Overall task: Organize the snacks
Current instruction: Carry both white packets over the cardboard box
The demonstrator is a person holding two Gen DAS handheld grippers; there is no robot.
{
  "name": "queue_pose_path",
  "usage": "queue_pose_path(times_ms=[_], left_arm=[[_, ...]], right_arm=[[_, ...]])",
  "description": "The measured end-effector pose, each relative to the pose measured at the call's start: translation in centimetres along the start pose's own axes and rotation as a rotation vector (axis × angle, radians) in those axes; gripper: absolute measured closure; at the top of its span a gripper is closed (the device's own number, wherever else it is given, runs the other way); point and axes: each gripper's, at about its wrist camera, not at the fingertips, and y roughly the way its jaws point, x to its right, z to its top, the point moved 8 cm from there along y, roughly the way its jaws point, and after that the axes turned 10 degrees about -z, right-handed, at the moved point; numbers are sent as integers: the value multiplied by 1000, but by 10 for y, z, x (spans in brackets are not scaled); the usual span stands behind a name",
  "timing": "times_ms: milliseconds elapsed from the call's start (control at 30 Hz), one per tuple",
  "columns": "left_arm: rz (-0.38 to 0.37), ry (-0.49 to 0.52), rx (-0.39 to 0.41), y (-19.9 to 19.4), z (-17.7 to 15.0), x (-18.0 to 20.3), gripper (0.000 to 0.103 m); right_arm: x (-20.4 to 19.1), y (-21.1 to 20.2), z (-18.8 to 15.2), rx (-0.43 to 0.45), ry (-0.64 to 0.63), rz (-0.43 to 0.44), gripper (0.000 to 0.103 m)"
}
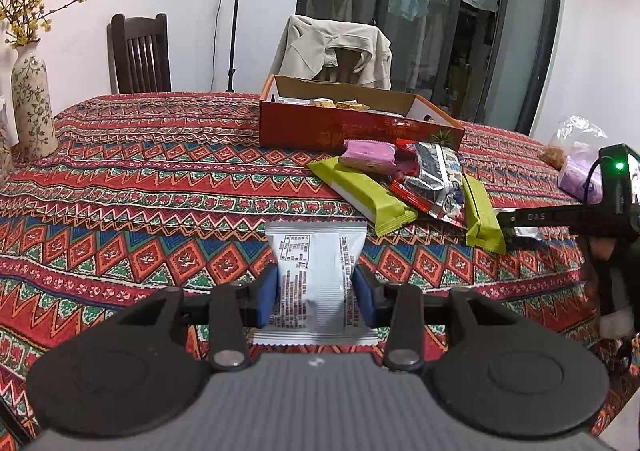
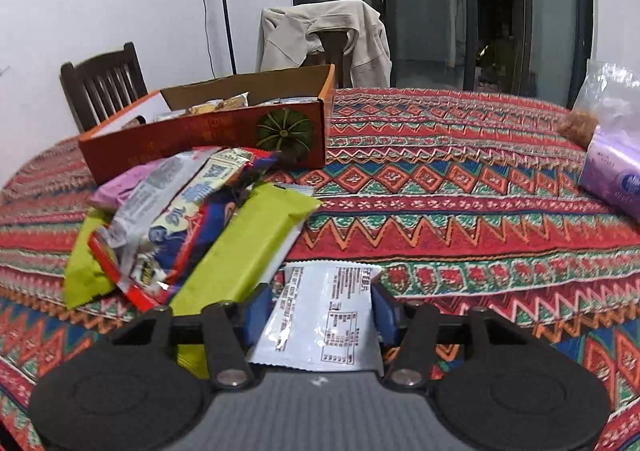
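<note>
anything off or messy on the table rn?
Yes: loose snack packets lie heaped crosswise outside the orange box instead of in it, two green bars splayed under them. Nothing looks spilled or torn.

The snack pile (image 2: pixel 184 219) lies touching the front wall of the cardboard box (image 2: pixel 208 135); right of the box the tablecloth (image 2: pixel 460 187) is free up to the plastic bags (image 2: pixel 612 155).
</note>
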Motion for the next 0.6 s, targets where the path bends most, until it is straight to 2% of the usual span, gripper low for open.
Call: queue_pose_path(times_ms=[100,300,467,600], left_arm=[[-10,-3,-10,3,-3,3,62],[-35,3,-7,1,-4,13,62],[-67,16,18,-9,6,20,62],[-96,21,56,-17,23,23,62]], right_arm=[[5,-8,-5,8,-24,-18,53],[16,-40,-21,2,-42,36,58],[12,-112,-39,39,-74,145,58],[30,-170,-37,110,-80,159,58]])
